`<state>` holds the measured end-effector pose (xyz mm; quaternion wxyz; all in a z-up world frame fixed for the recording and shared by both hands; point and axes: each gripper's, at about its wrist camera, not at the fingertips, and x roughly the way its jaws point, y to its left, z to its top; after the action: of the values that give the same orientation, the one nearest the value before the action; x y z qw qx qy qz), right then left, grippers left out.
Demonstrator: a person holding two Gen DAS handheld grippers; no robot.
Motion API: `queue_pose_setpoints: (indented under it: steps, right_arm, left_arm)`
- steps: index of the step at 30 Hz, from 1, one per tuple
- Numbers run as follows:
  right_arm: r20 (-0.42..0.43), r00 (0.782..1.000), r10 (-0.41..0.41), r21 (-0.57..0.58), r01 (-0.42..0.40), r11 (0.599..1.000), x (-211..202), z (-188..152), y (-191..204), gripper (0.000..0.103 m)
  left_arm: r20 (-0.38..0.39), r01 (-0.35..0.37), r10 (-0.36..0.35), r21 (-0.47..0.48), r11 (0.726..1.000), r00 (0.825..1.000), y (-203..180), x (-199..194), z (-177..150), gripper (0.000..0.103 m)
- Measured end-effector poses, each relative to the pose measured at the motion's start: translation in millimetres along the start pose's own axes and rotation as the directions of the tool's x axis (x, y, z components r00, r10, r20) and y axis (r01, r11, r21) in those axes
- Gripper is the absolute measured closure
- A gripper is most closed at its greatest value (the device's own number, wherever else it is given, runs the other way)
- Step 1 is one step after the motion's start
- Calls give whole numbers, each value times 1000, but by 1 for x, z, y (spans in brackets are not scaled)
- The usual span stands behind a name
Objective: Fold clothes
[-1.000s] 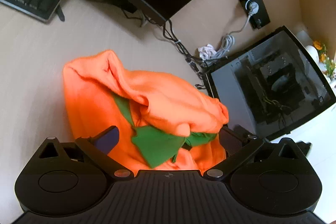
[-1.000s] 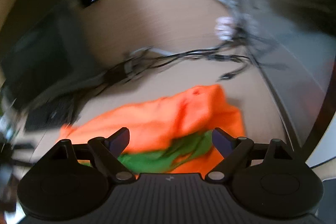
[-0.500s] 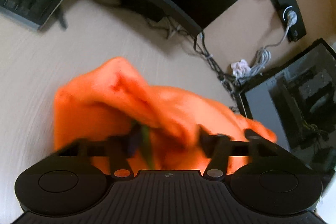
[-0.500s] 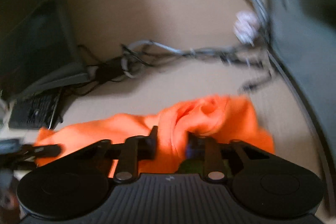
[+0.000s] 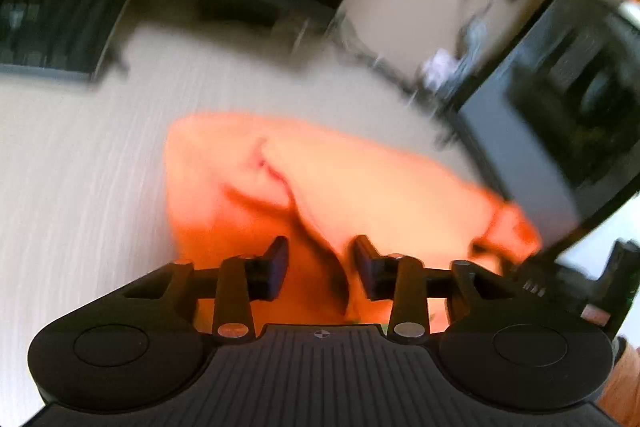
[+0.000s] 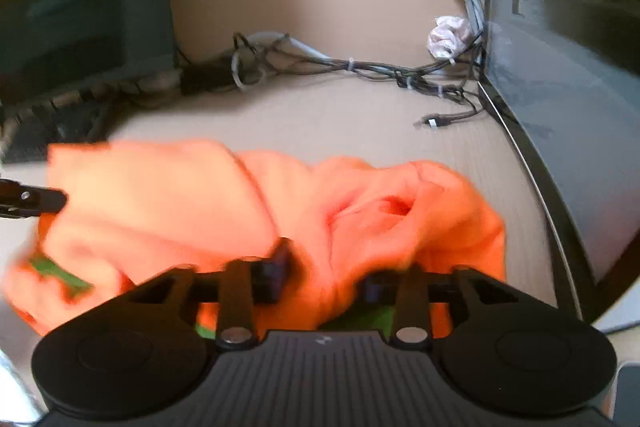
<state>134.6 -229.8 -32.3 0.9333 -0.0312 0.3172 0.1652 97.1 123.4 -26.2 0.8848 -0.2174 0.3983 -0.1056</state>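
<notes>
1. Close in, the left gripper [image 5: 320,267] has its jaws drawn near together with a fold of the crumpled orange fleece garment [image 5: 332,195] pinched between them.
2. Likewise, the right gripper [image 6: 326,273] has its jaws narrowed onto a bunched ridge of the same garment [image 6: 256,203], clamping the cloth, though the right-hand finger is blurred.
3. Strips of green lining [image 6: 60,273] show under the orange cloth, at its left end and just in front of the right gripper's body.
4. The garment lies in a loose heap on the pale wood-grain tabletop [image 6: 320,115], stretched between the two grippers; the left gripper's tip [image 6: 36,201] shows at the heap's left end in the right wrist view.
5. Beyond the heap, toward the far edge, runs a tangle of dark and grey cables [image 6: 360,67] with a crumpled white paper wad [image 6: 448,37] beside them.
6. A glass-sided black computer case [image 6: 560,67] stands along the right edge, and a black keyboard [image 5: 52,27] sits at the far left.
</notes>
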Motion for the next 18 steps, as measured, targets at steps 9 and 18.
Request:
queue_pose_setpoints:
  steps: [9,18]
  right_arm:
    - [-34,999,-6,-43,5,999,-15,-6,-8,38]
    - [55,989,-139,-105,145,984,-68,9,-11,27]
  left_arm:
    - [173,283,-315,187,941,933,-36,-83,21,11]
    - [-49,177,-172,146,973,984,-37,29,4,9]
